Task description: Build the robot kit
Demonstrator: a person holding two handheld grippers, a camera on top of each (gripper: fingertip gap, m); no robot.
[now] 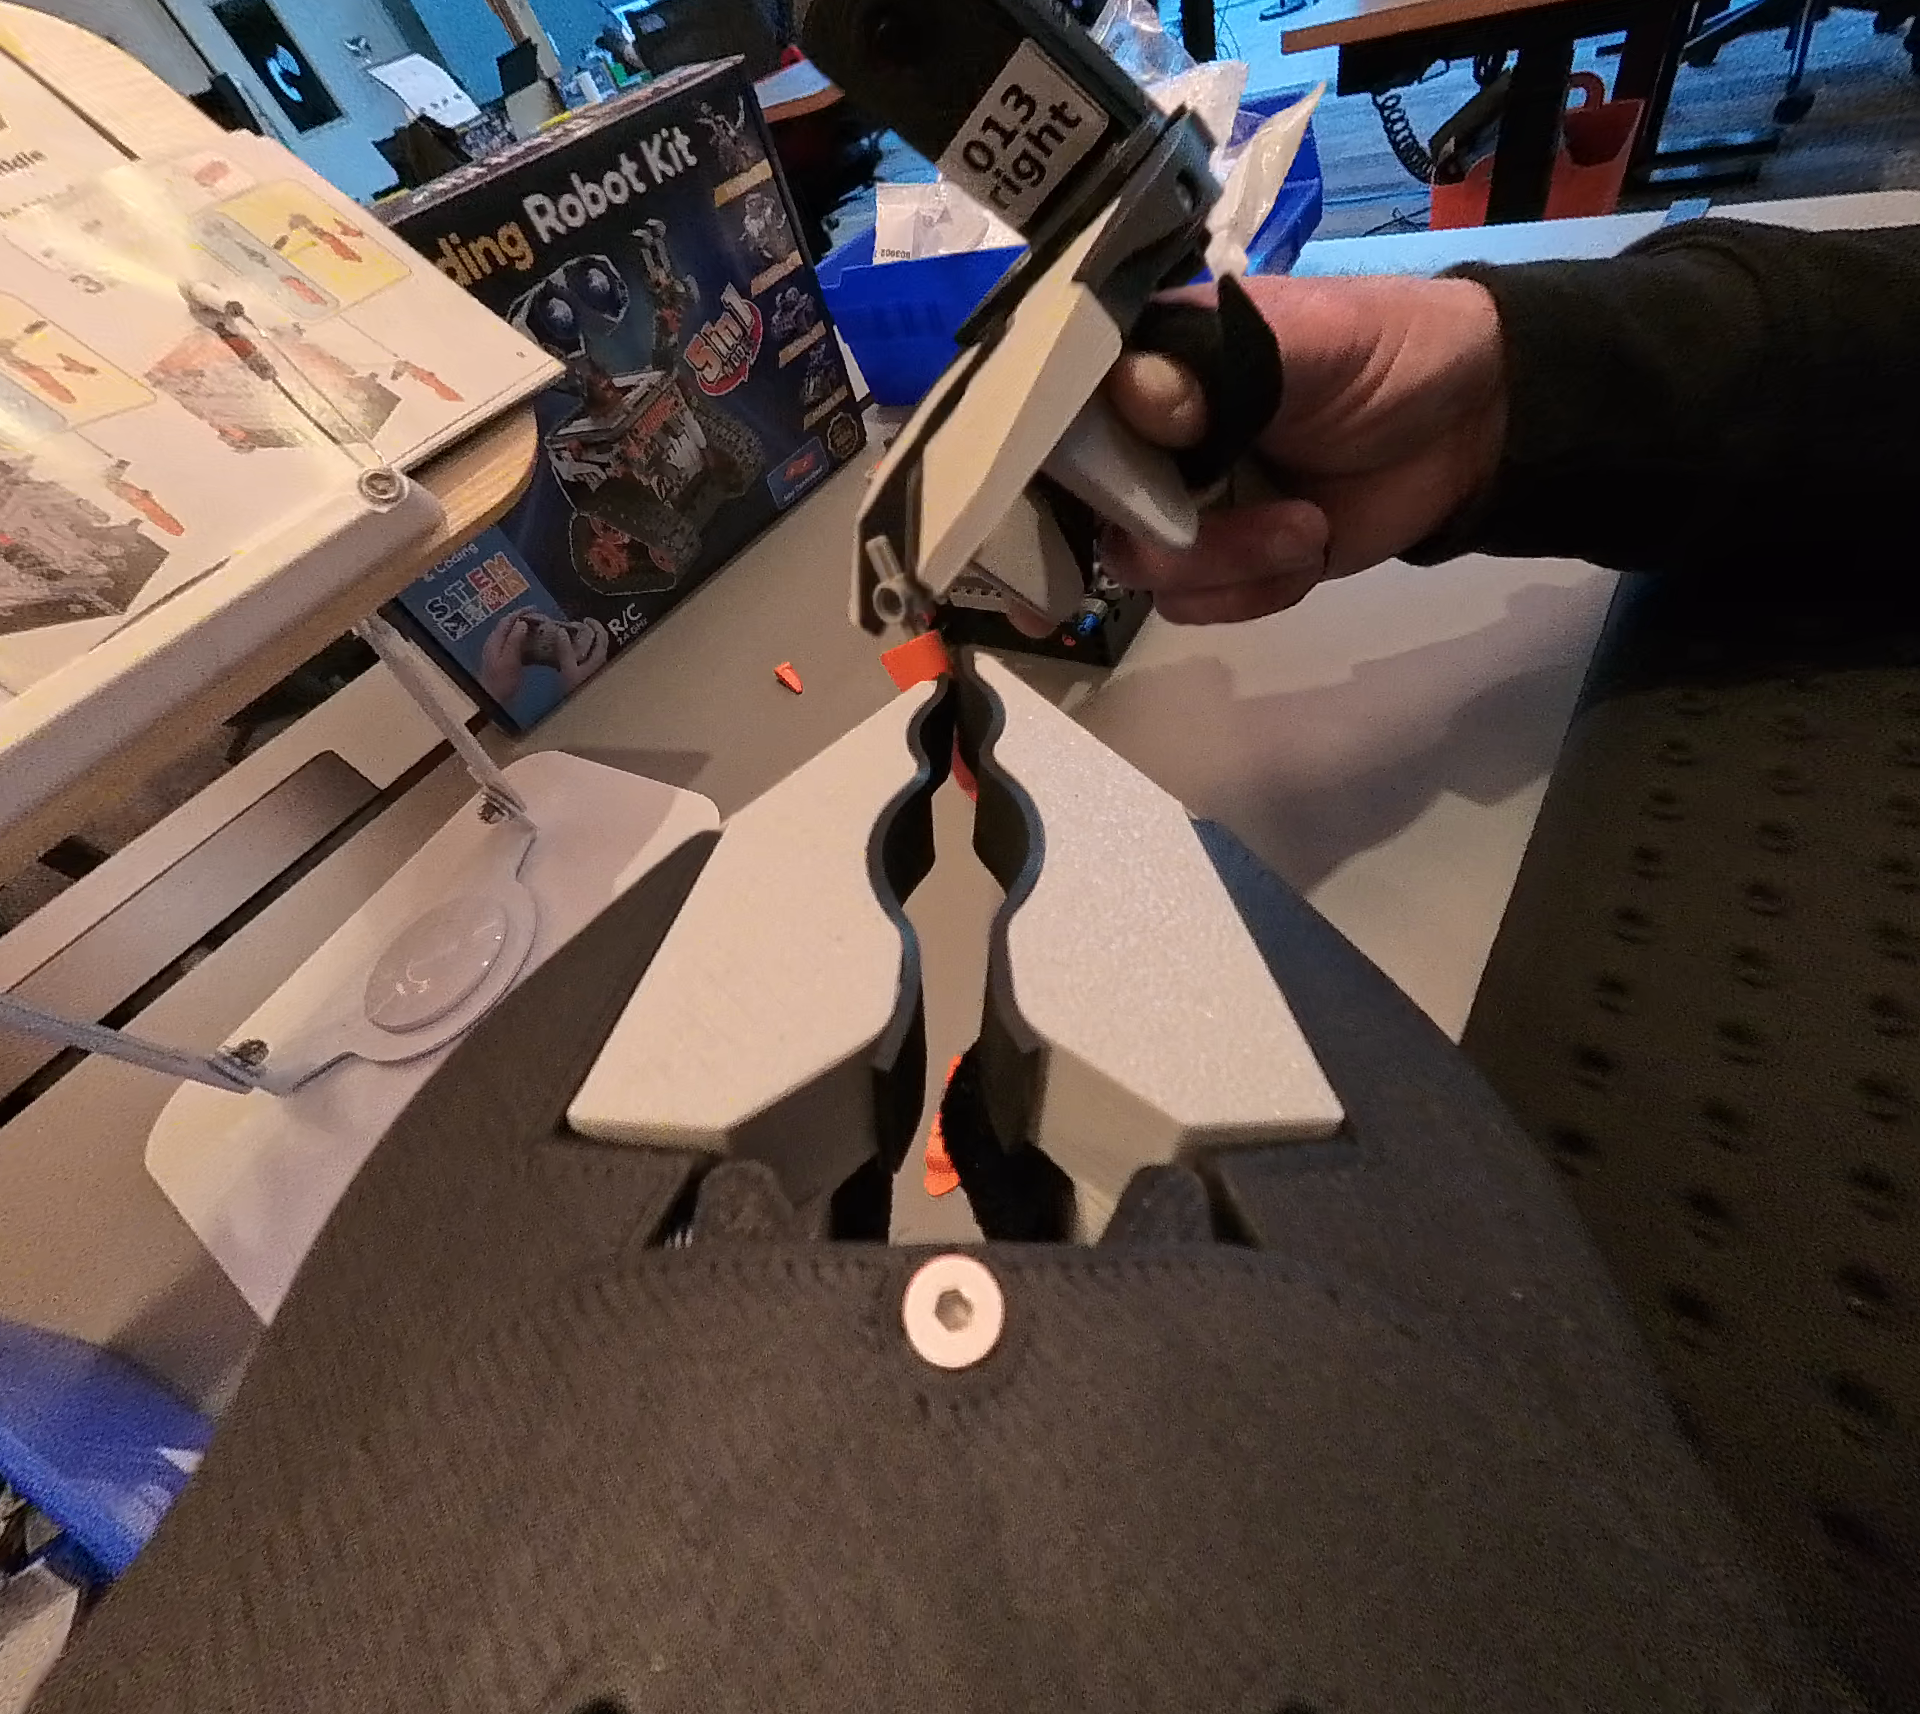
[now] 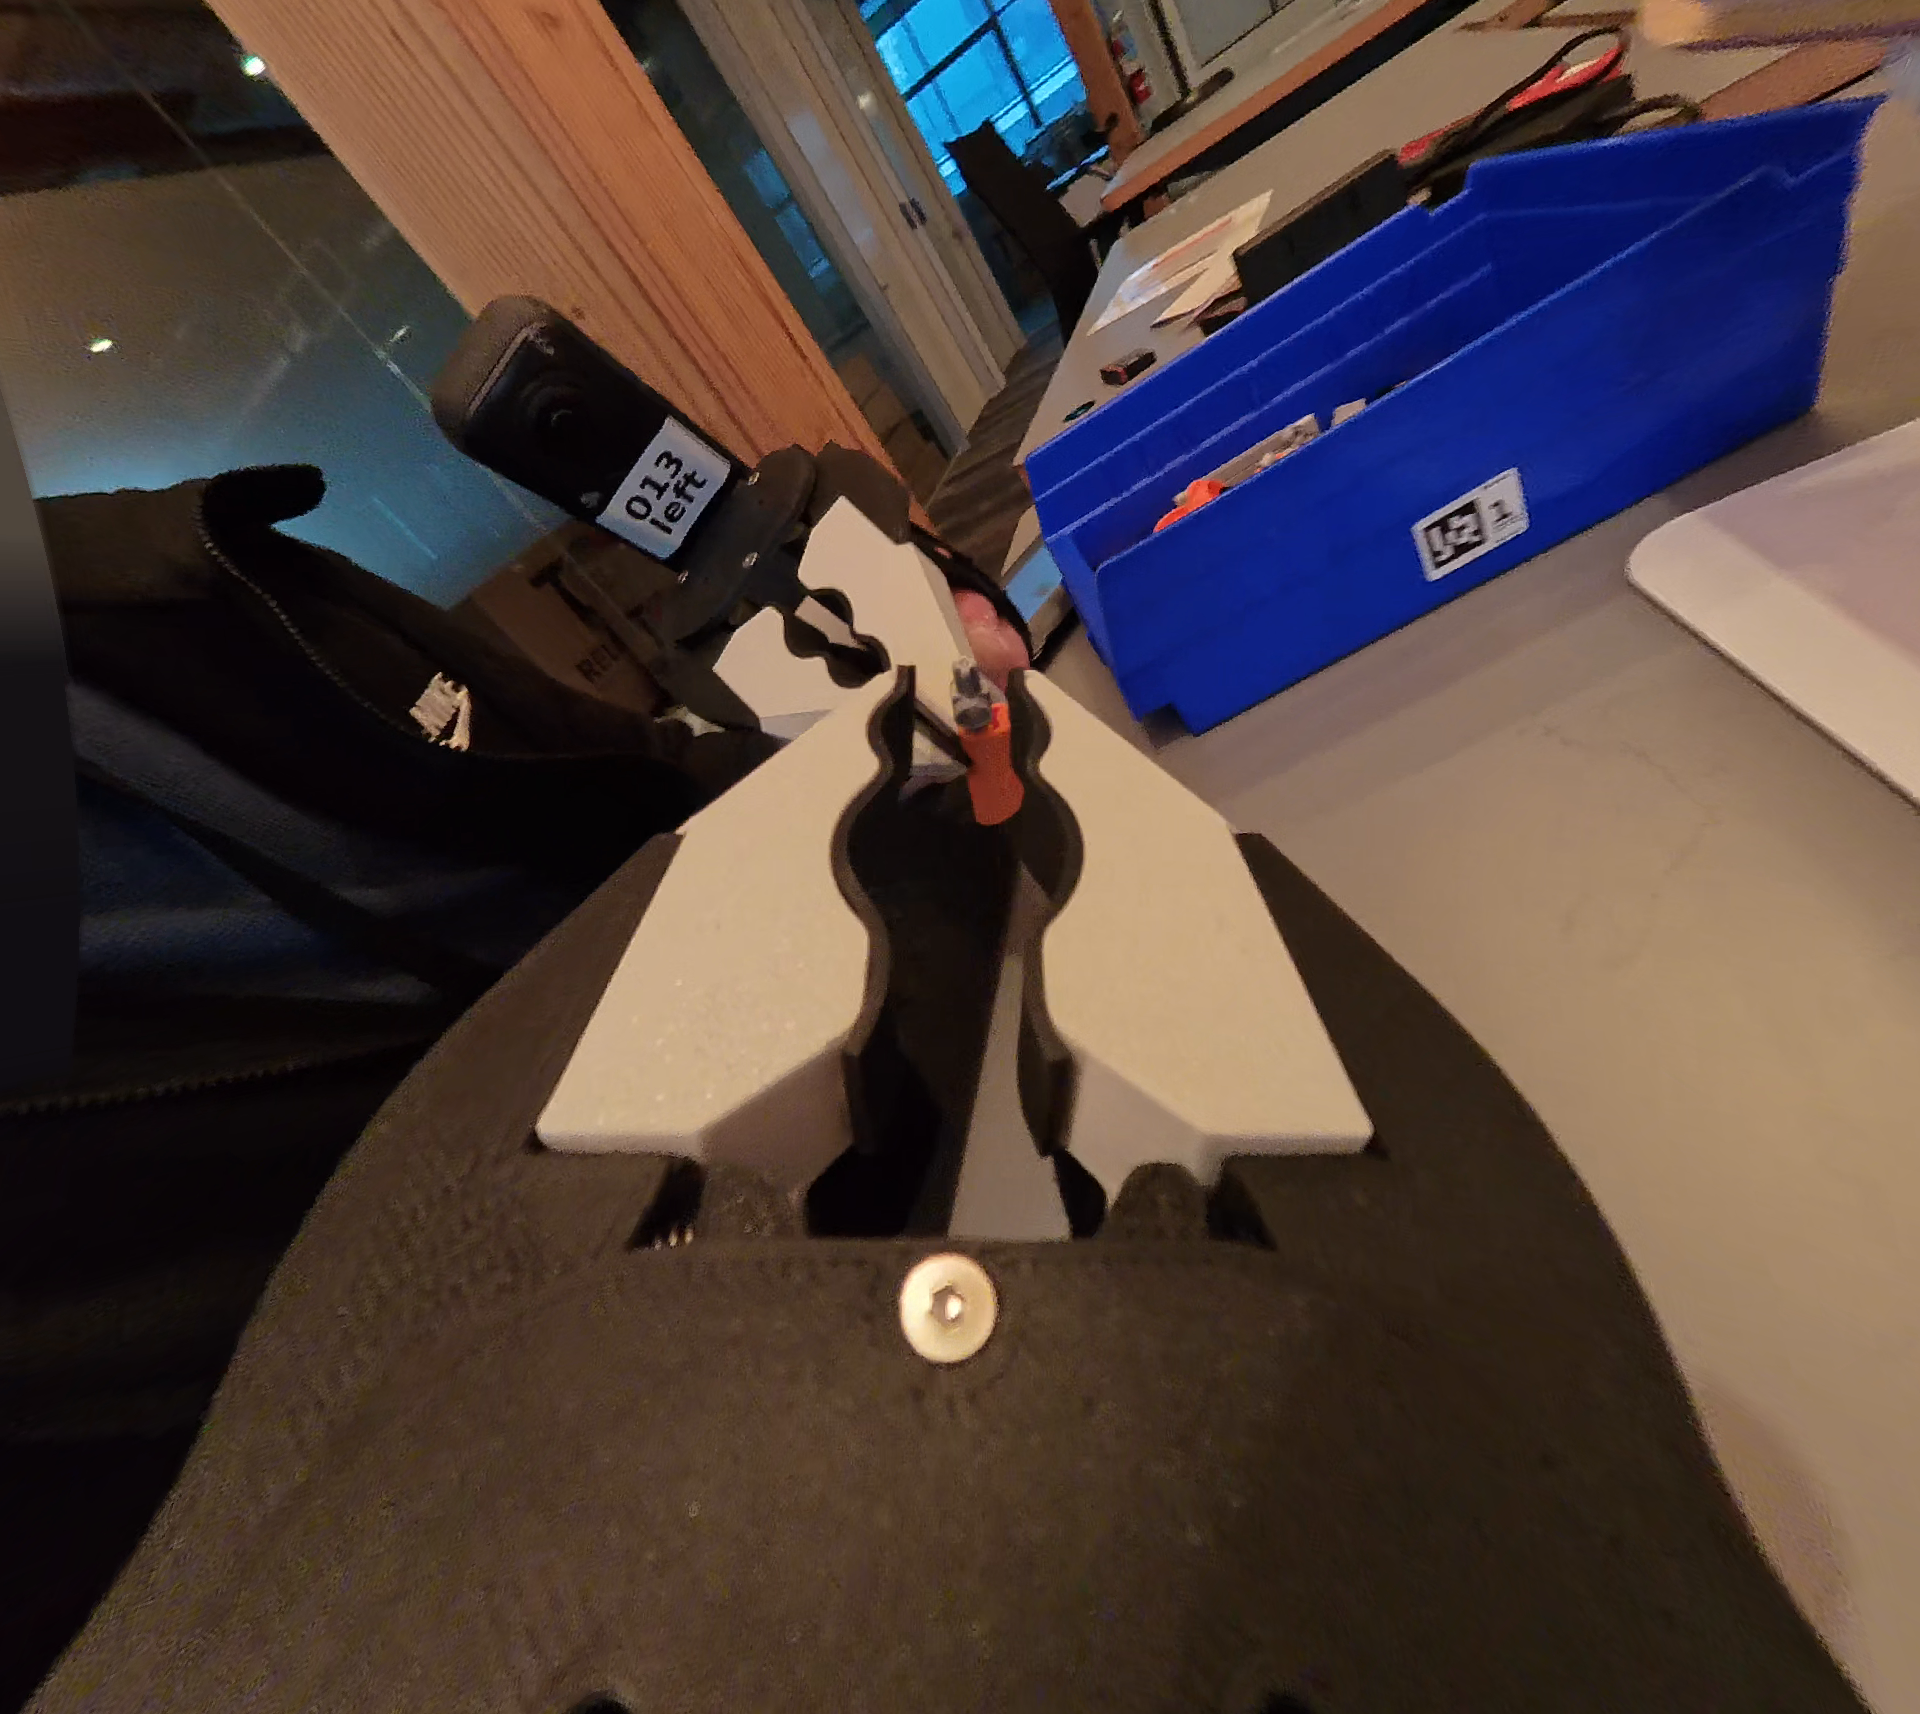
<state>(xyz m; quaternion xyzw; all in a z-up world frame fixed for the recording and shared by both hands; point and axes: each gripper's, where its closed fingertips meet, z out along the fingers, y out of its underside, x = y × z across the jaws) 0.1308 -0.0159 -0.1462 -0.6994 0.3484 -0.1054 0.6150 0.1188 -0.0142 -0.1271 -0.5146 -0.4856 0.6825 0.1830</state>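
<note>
Grey counter runs under both tools in a workshop with more tables and shelves behind. At the middle of it all is a small built piece, black and orange, held in the air above the counter where the two tools meet. The left hand-held gripper is clenched on its black lower part, with orange showing between the wavy inner edges of its fingers. The right hand-held gripper pinches an orange piece with a grey pin at its tips, fingers nearly together. In the left wrist view this right tool comes down from above, gripped by a hand in a dark sleeve, its tips touching the top of the built piece.

Just beyond lies a lone small orange part on the counter. Farther back stands a dark printed toy box, and behind it a blue bin with clear bags. The right wrist view shows a blue bin holding loose orange and grey parts. To the left a booklet rests open on a tilted stand with a white base.
</note>
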